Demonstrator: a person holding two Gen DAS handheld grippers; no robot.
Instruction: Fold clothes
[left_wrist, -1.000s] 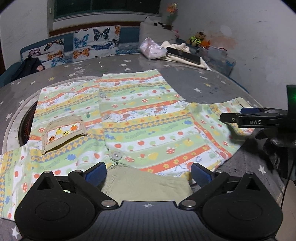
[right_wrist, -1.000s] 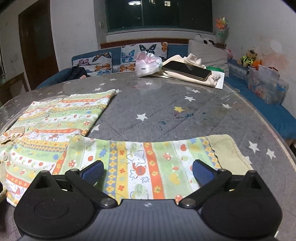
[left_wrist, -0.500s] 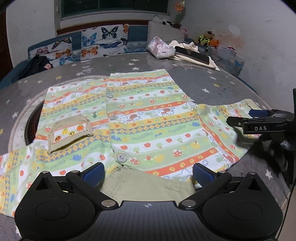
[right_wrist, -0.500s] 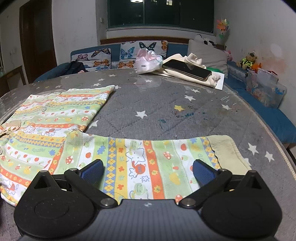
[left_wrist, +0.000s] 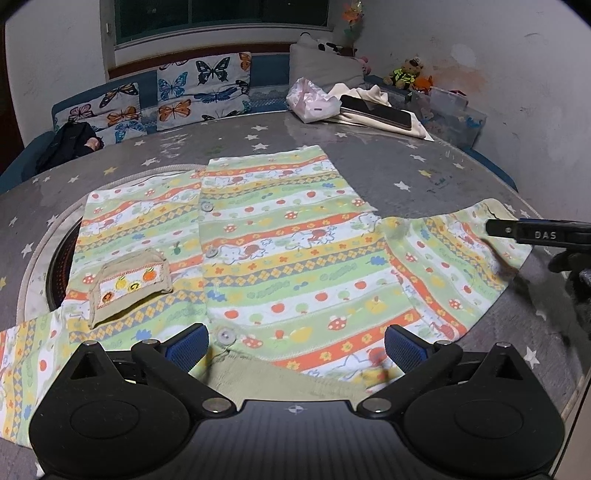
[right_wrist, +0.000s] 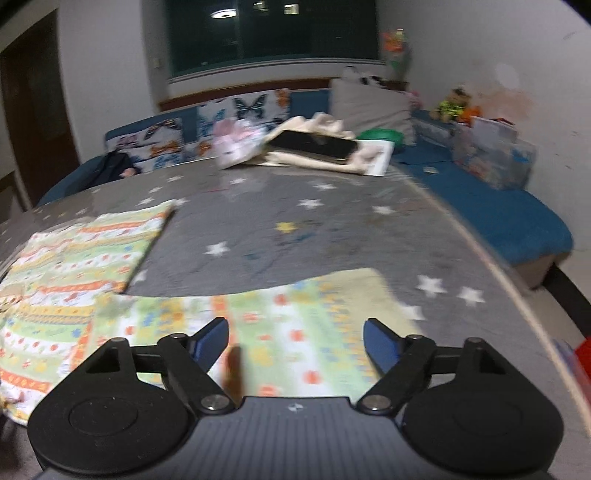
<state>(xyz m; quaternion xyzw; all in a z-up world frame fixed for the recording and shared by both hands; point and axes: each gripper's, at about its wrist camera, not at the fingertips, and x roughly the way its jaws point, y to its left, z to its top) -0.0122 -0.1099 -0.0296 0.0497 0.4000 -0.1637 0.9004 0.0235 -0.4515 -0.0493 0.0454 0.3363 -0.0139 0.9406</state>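
Observation:
A child's striped green, orange and white shirt (left_wrist: 280, 258) lies flat, front up, on the grey star-patterned table (left_wrist: 399, 173). It has buttons down the middle and a beige chest pocket (left_wrist: 129, 284). My left gripper (left_wrist: 295, 347) is open just above the shirt's beige collar (left_wrist: 280, 380). The shirt's right sleeve (right_wrist: 280, 332) lies stretched out sideways. My right gripper (right_wrist: 295, 343) is open, low over that sleeve near its cuff; its finger (left_wrist: 535, 232) shows at the right of the left wrist view. The right wrist view is blurred.
At the table's far side lie a pink bag (left_wrist: 310, 99), cream cloth and a black phone (left_wrist: 376, 110). A sofa with butterfly cushions (left_wrist: 199, 88) stands behind. A round recess (left_wrist: 59, 258) in the table lies partly under the shirt's left side. The table edge (right_wrist: 498, 273) curves close on the right.
My right gripper has swung to the right and come lower over the sleeve, and its jaws have narrowed a little. My left gripper has drawn back slightly. The shirt has not moved.

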